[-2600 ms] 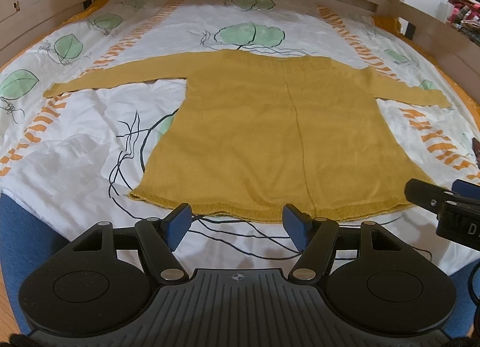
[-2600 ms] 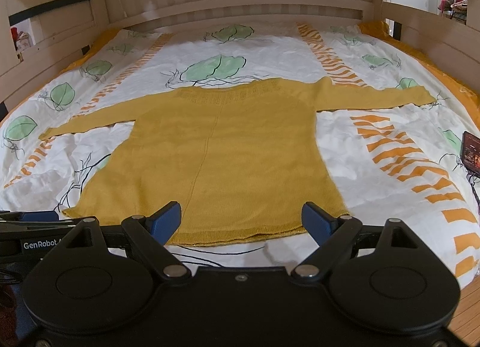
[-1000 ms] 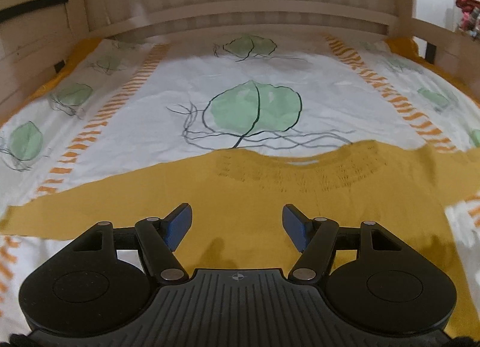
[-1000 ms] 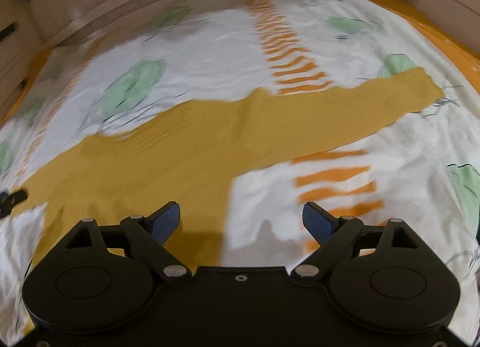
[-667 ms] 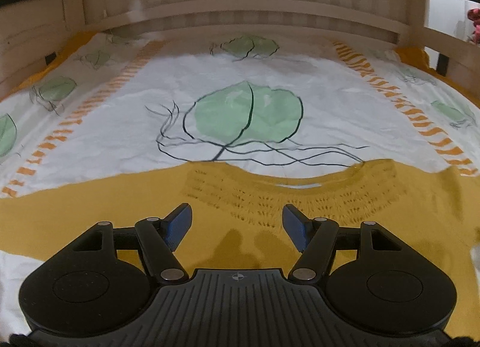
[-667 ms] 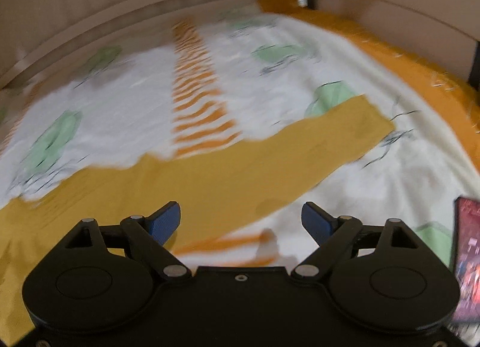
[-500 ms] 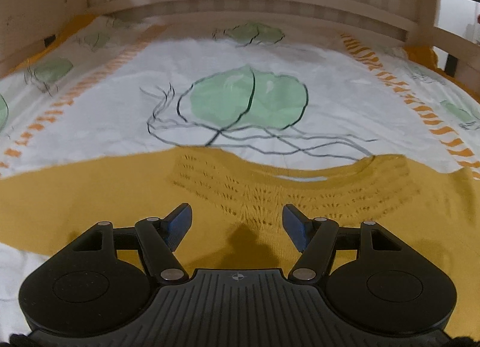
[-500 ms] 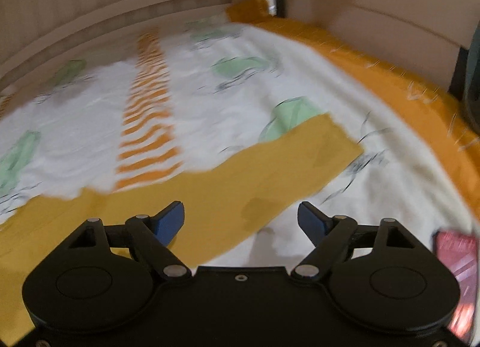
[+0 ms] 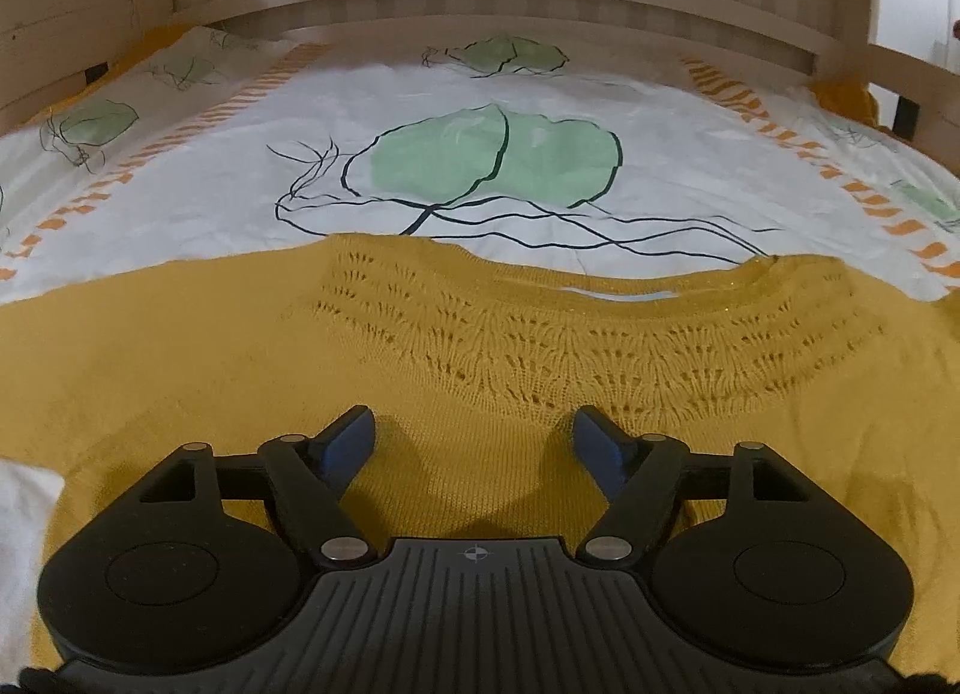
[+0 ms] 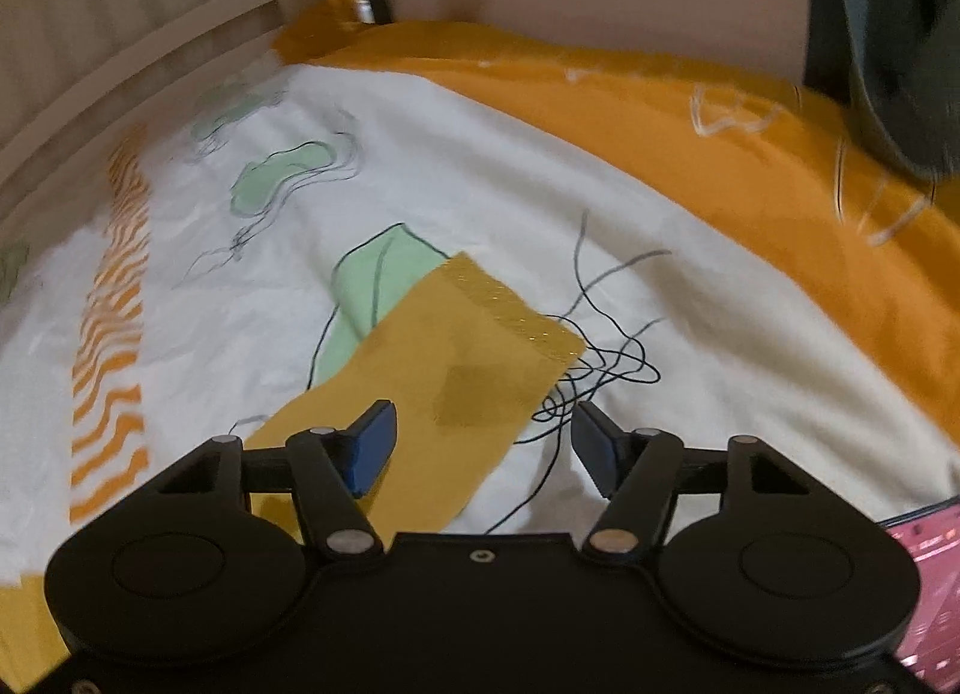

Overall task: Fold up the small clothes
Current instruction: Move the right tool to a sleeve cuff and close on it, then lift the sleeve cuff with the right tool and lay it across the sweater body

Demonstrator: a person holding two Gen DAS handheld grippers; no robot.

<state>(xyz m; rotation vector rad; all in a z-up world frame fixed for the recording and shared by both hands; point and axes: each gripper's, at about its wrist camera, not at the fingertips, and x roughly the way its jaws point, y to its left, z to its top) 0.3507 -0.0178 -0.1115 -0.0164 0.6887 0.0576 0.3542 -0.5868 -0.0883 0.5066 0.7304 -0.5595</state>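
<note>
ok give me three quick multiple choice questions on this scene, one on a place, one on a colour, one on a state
1. Where is the left tool?
A. over the mustard-yellow knitted sweater's chest, below its openwork neckline
B. over the hem
C. off the bed

2. What colour are the leaf shapes printed on the white bedsheet?
A. red
B. pale green
C. purple

3. What state is the right tool in?
A. shut on the sleeve
B. shut on nothing
C. open, at the sweater's sleeve cuff

Answers:
1 A, the lacy neckline lies just ahead of its fingers.
2 B, the large leaf beyond the collar is pale green.
3 C, its blue-padded fingers stand wide apart, with the sleeve end lying flat between them.
</note>
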